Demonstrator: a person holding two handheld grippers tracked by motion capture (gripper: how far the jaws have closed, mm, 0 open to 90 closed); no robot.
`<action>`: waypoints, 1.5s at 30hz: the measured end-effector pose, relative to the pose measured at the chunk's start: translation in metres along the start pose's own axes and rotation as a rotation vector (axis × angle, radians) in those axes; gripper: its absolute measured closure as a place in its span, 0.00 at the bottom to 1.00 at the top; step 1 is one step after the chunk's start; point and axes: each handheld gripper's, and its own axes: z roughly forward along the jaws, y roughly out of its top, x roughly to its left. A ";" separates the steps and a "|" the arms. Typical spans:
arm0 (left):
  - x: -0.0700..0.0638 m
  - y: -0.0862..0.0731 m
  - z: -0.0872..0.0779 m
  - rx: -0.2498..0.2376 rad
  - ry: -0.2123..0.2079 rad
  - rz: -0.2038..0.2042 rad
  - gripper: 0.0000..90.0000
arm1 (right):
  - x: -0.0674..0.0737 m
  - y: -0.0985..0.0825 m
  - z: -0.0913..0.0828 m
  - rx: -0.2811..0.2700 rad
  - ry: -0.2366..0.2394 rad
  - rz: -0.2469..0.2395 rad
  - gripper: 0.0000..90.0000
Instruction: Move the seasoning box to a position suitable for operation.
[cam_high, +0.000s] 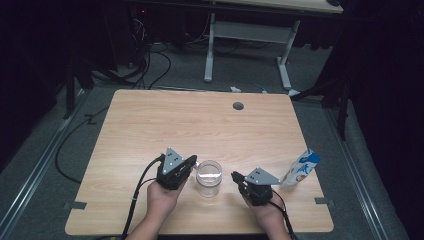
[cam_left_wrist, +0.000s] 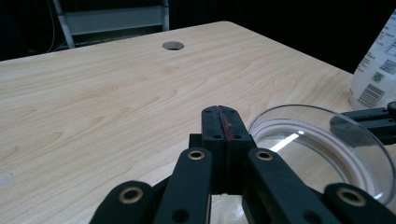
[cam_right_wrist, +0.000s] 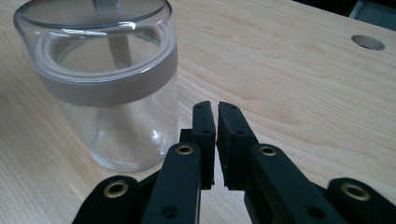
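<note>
Near edge of pale wooden worktop (cam_high: 150, 120): left gripper (cam_left_wrist: 223, 122) fingers pressed together, right gripper (cam_right_wrist: 216, 122) fingers a sliver apart, both empty, flanking clear lidded glass jar (cam_high: 208, 178), likely rigid, slick, breakable, best gripped at frosted lid band; white-and-blue pouch (cam_high: 301, 168) near right edge; beyond, open worktop.
</note>
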 end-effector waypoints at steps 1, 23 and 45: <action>0.000 0.000 0.000 0.000 0.001 0.002 1.00 | 0.000 0.000 0.000 -0.001 0.002 0.000 0.95; 0.002 -0.004 -0.001 -0.011 0.013 0.003 1.00 | 0.004 0.001 0.001 0.001 0.012 -0.012 0.95; 0.000 -0.005 -0.001 -0.020 0.001 0.006 1.00 | 0.007 0.001 0.002 0.001 0.018 -0.021 0.95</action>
